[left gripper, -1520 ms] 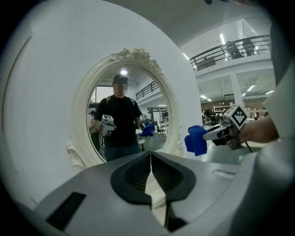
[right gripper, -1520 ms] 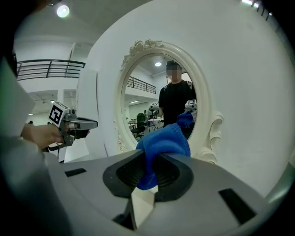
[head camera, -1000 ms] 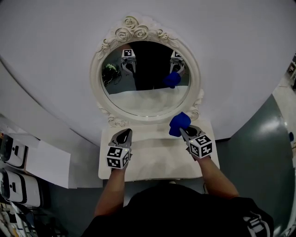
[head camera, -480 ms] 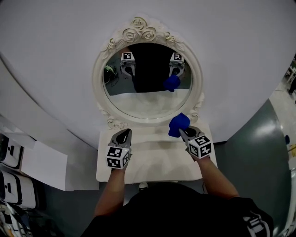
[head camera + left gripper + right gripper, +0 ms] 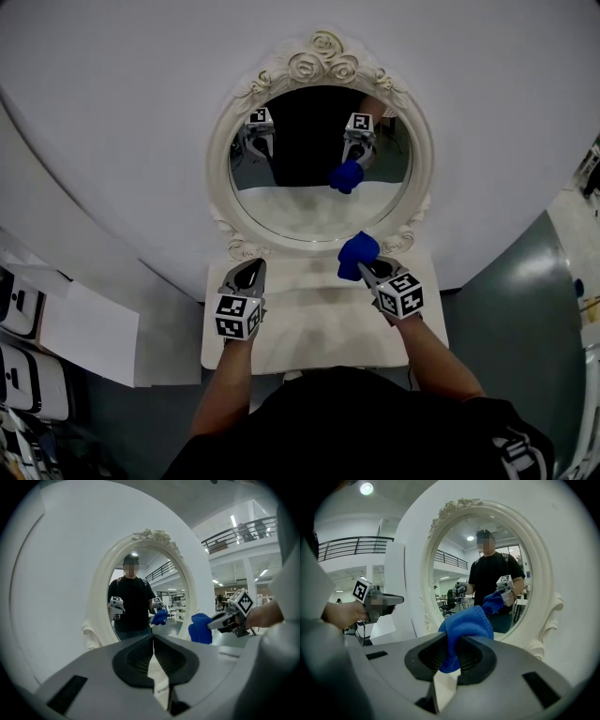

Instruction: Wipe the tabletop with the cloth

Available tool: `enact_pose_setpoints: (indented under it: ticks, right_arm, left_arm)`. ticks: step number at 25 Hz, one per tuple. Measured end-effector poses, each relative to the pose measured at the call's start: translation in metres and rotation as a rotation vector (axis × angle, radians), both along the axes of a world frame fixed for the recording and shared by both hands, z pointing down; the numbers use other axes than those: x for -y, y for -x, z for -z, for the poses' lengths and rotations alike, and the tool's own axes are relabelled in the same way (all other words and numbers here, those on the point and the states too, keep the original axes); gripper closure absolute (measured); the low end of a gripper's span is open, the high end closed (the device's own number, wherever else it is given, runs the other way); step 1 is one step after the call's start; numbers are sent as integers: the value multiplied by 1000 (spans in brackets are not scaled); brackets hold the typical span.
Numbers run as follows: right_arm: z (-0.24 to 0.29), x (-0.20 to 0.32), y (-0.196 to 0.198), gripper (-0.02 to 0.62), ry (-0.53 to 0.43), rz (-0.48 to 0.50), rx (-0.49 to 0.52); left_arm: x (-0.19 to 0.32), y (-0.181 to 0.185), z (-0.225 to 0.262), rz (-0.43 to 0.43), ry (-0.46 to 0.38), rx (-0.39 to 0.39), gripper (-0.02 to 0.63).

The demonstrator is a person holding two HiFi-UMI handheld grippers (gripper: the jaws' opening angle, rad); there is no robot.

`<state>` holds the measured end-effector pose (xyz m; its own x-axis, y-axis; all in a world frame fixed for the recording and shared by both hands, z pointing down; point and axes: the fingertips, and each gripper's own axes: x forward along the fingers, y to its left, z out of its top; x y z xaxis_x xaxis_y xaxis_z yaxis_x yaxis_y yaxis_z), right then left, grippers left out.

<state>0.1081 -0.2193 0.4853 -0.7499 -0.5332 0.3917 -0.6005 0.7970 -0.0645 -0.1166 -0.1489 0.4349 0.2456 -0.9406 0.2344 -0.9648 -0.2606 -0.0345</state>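
A bunched blue cloth hangs from my right gripper, whose jaws are shut on it above the back right of the small white tabletop. The right gripper view has the cloth bulging out between the jaws in front of the mirror. My left gripper hovers over the table's left side, jaws shut with nothing between them. From the left gripper view, the cloth and the right gripper are off to the right.
An oval mirror in an ornate white frame stands at the back of the table against a white curved wall. White boxes sit at the left, lower than the table. Grey floor lies to the right.
The head view has shifted, so mirror and table sit further right and higher in frame. Both grippers keep their places over the table, the right still holding the cloth.
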Motion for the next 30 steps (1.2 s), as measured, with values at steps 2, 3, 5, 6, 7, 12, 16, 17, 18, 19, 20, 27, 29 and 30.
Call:
enact_pose_setpoints:
  ticks: [2,3,5,6,7,12,16,17,18,19,20,27,29,30]
  right_arm:
    - [-9,-3,20,557,20,33,-14]
    - [-14,-5,31,557,30,49,-20]
    - [-23,-9,53,557,49,83,-32]
    - [-28,-12,64,557,59,99,-37]
    - [-34,-14,76,557,68,116,-42]
    - [-63,-28,139,557,114,213,-68]
    - [-90,-44,188,557,144,302,-102]
    - [-97,-47,199,557,153,321,-112]
    - [-104,-51,210,557,163,339,-120]
    - [-111,-54,220,557,173,356,-127]
    - [-117,-58,231,557,183,373,-133]
    - [-163,-91,305,557,249,499,-171]
    - [-178,-106,327,557,275,543,-181]
    - [-187,-112,337,557,288,562,-186]
  left_arm:
    - [-3,13,-1,12,1,-2,592]
    - [-4,20,-1,18,1,-4,592]
    - [-9,34,-2,30,1,-8,592]
    - [-12,42,-3,37,2,-10,592]
    - [-16,50,-5,45,4,-12,592]
    - [-34,94,-16,99,20,-20,592]
    - [-49,128,-27,144,38,-28,592]
    - [-52,136,-30,154,42,-31,592]
    - [-55,143,-33,163,47,-34,592]
    - [-58,150,-36,172,52,-35,592]
    - [-60,158,-39,179,56,-37,592]
    - [-77,206,-57,234,85,-48,592]
    - [-87,219,-67,255,104,-53,592]
    - [-91,225,-72,264,112,-56,592]
